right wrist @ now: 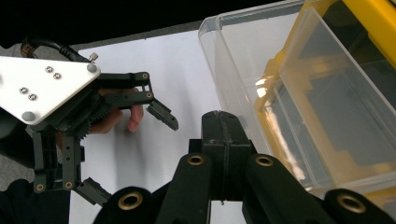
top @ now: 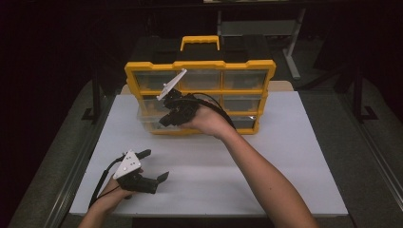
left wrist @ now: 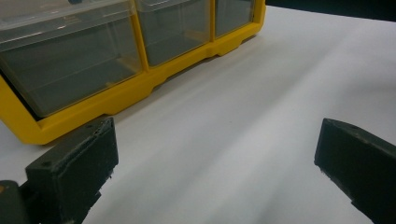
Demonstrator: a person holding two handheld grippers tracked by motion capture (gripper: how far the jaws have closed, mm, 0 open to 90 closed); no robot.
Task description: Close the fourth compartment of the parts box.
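Two forearms reach in over a white desk (top: 266,142). One right hand-held gripper (right wrist: 219,121), jaws pressed together with nothing between them, is raised and angled at a clear drawer (right wrist: 261,88) pulled partway out of a yellow organizer (top: 199,66) at the desk's far side. Near the front left edge, the left hand-held gripper (top: 154,165) rests low, jaws spread wide and empty.

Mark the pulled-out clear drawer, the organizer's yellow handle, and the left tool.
clear drawer (right wrist: 243,56), right gripper view, front wall.
yellow handle (top: 200,39), high view, top bar.
left tool (top: 157,166), high view, midway between its open jaw tips.
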